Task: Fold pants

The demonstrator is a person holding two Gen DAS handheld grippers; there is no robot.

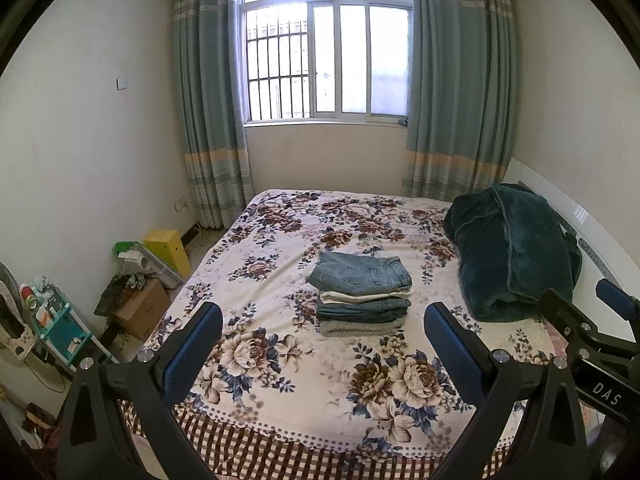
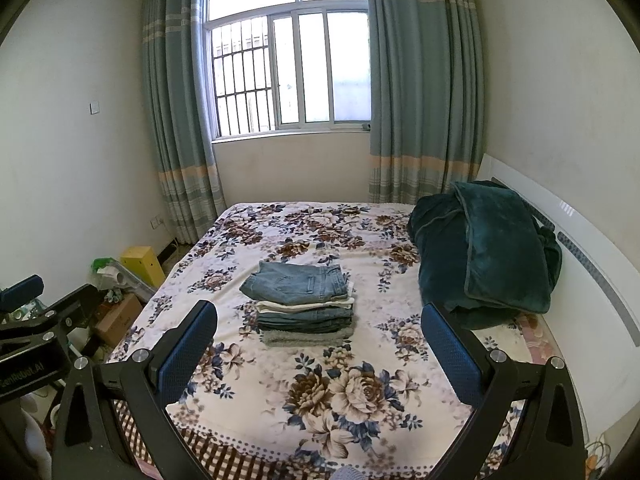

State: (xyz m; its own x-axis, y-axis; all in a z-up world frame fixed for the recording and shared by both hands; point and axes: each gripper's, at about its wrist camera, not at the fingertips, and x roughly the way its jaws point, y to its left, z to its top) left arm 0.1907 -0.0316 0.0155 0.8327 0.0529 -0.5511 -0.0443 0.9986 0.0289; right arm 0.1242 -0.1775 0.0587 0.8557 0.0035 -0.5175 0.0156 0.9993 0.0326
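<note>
A stack of several folded pants (image 1: 363,294) lies in the middle of the floral bedspread (image 1: 280,380), blue jeans on top; it also shows in the right wrist view (image 2: 305,304). My left gripper (image 1: 324,316) is open and empty, held above the near part of the bed, short of the stack. My right gripper (image 2: 320,314) is open and empty at the same distance. The right gripper's body shows at the right edge of the left wrist view (image 1: 592,332), and the left gripper's body at the left edge of the right wrist view (image 2: 36,320).
A dark green blanket (image 1: 516,256) is bunched at the bed's right side against the white headboard (image 2: 592,280). Left of the bed stand a yellow box (image 1: 168,250), a cardboard box (image 1: 142,312) and a teal shelf (image 1: 60,328). Window and curtains are behind.
</note>
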